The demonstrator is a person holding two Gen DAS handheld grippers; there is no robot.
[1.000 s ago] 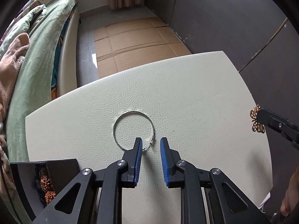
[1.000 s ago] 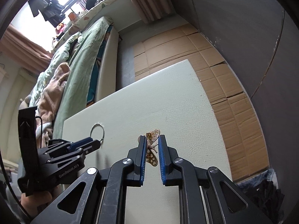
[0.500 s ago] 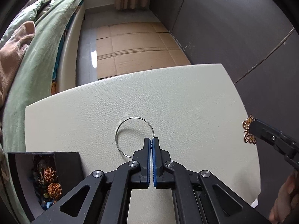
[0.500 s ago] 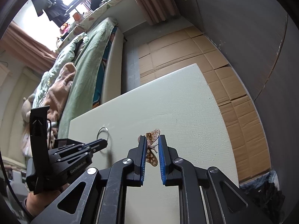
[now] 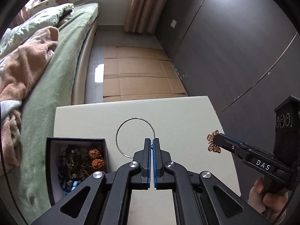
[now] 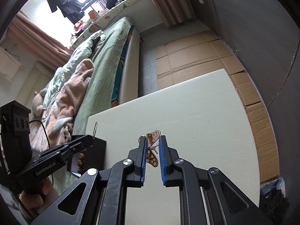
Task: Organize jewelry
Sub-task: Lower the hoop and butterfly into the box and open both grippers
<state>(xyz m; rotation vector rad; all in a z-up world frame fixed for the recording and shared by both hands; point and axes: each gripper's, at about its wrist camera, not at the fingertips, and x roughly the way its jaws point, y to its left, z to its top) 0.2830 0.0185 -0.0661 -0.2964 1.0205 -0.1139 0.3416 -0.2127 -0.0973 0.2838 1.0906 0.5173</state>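
Left gripper (image 5: 152,142) clenched on one silver hoop (image 5: 135,136) lifted above the white table (image 5: 187,116), right gripper (image 6: 152,146) grasping one gold butterfly brooch (image 6: 152,150), one black jewelry box (image 5: 76,168) of beads at table's left.

The table (image 5: 187,116) has a matt, cream surface with a fine pebbled grain, like leather. The hoop (image 5: 120,129) is thin, shiny silver metal. The butterfly ornament (image 6: 152,150) is pierced gold-coloured metal, glossy. Both grippers, the left gripper (image 5: 151,142) and the right gripper (image 6: 151,150), are matt black plastic with ribbed blue pads (image 6: 162,161) and bright metal screws. The jewelry box (image 5: 50,168) looks matt black, perhaps cardboard. The beads (image 5: 94,158) inside are rough and brown.
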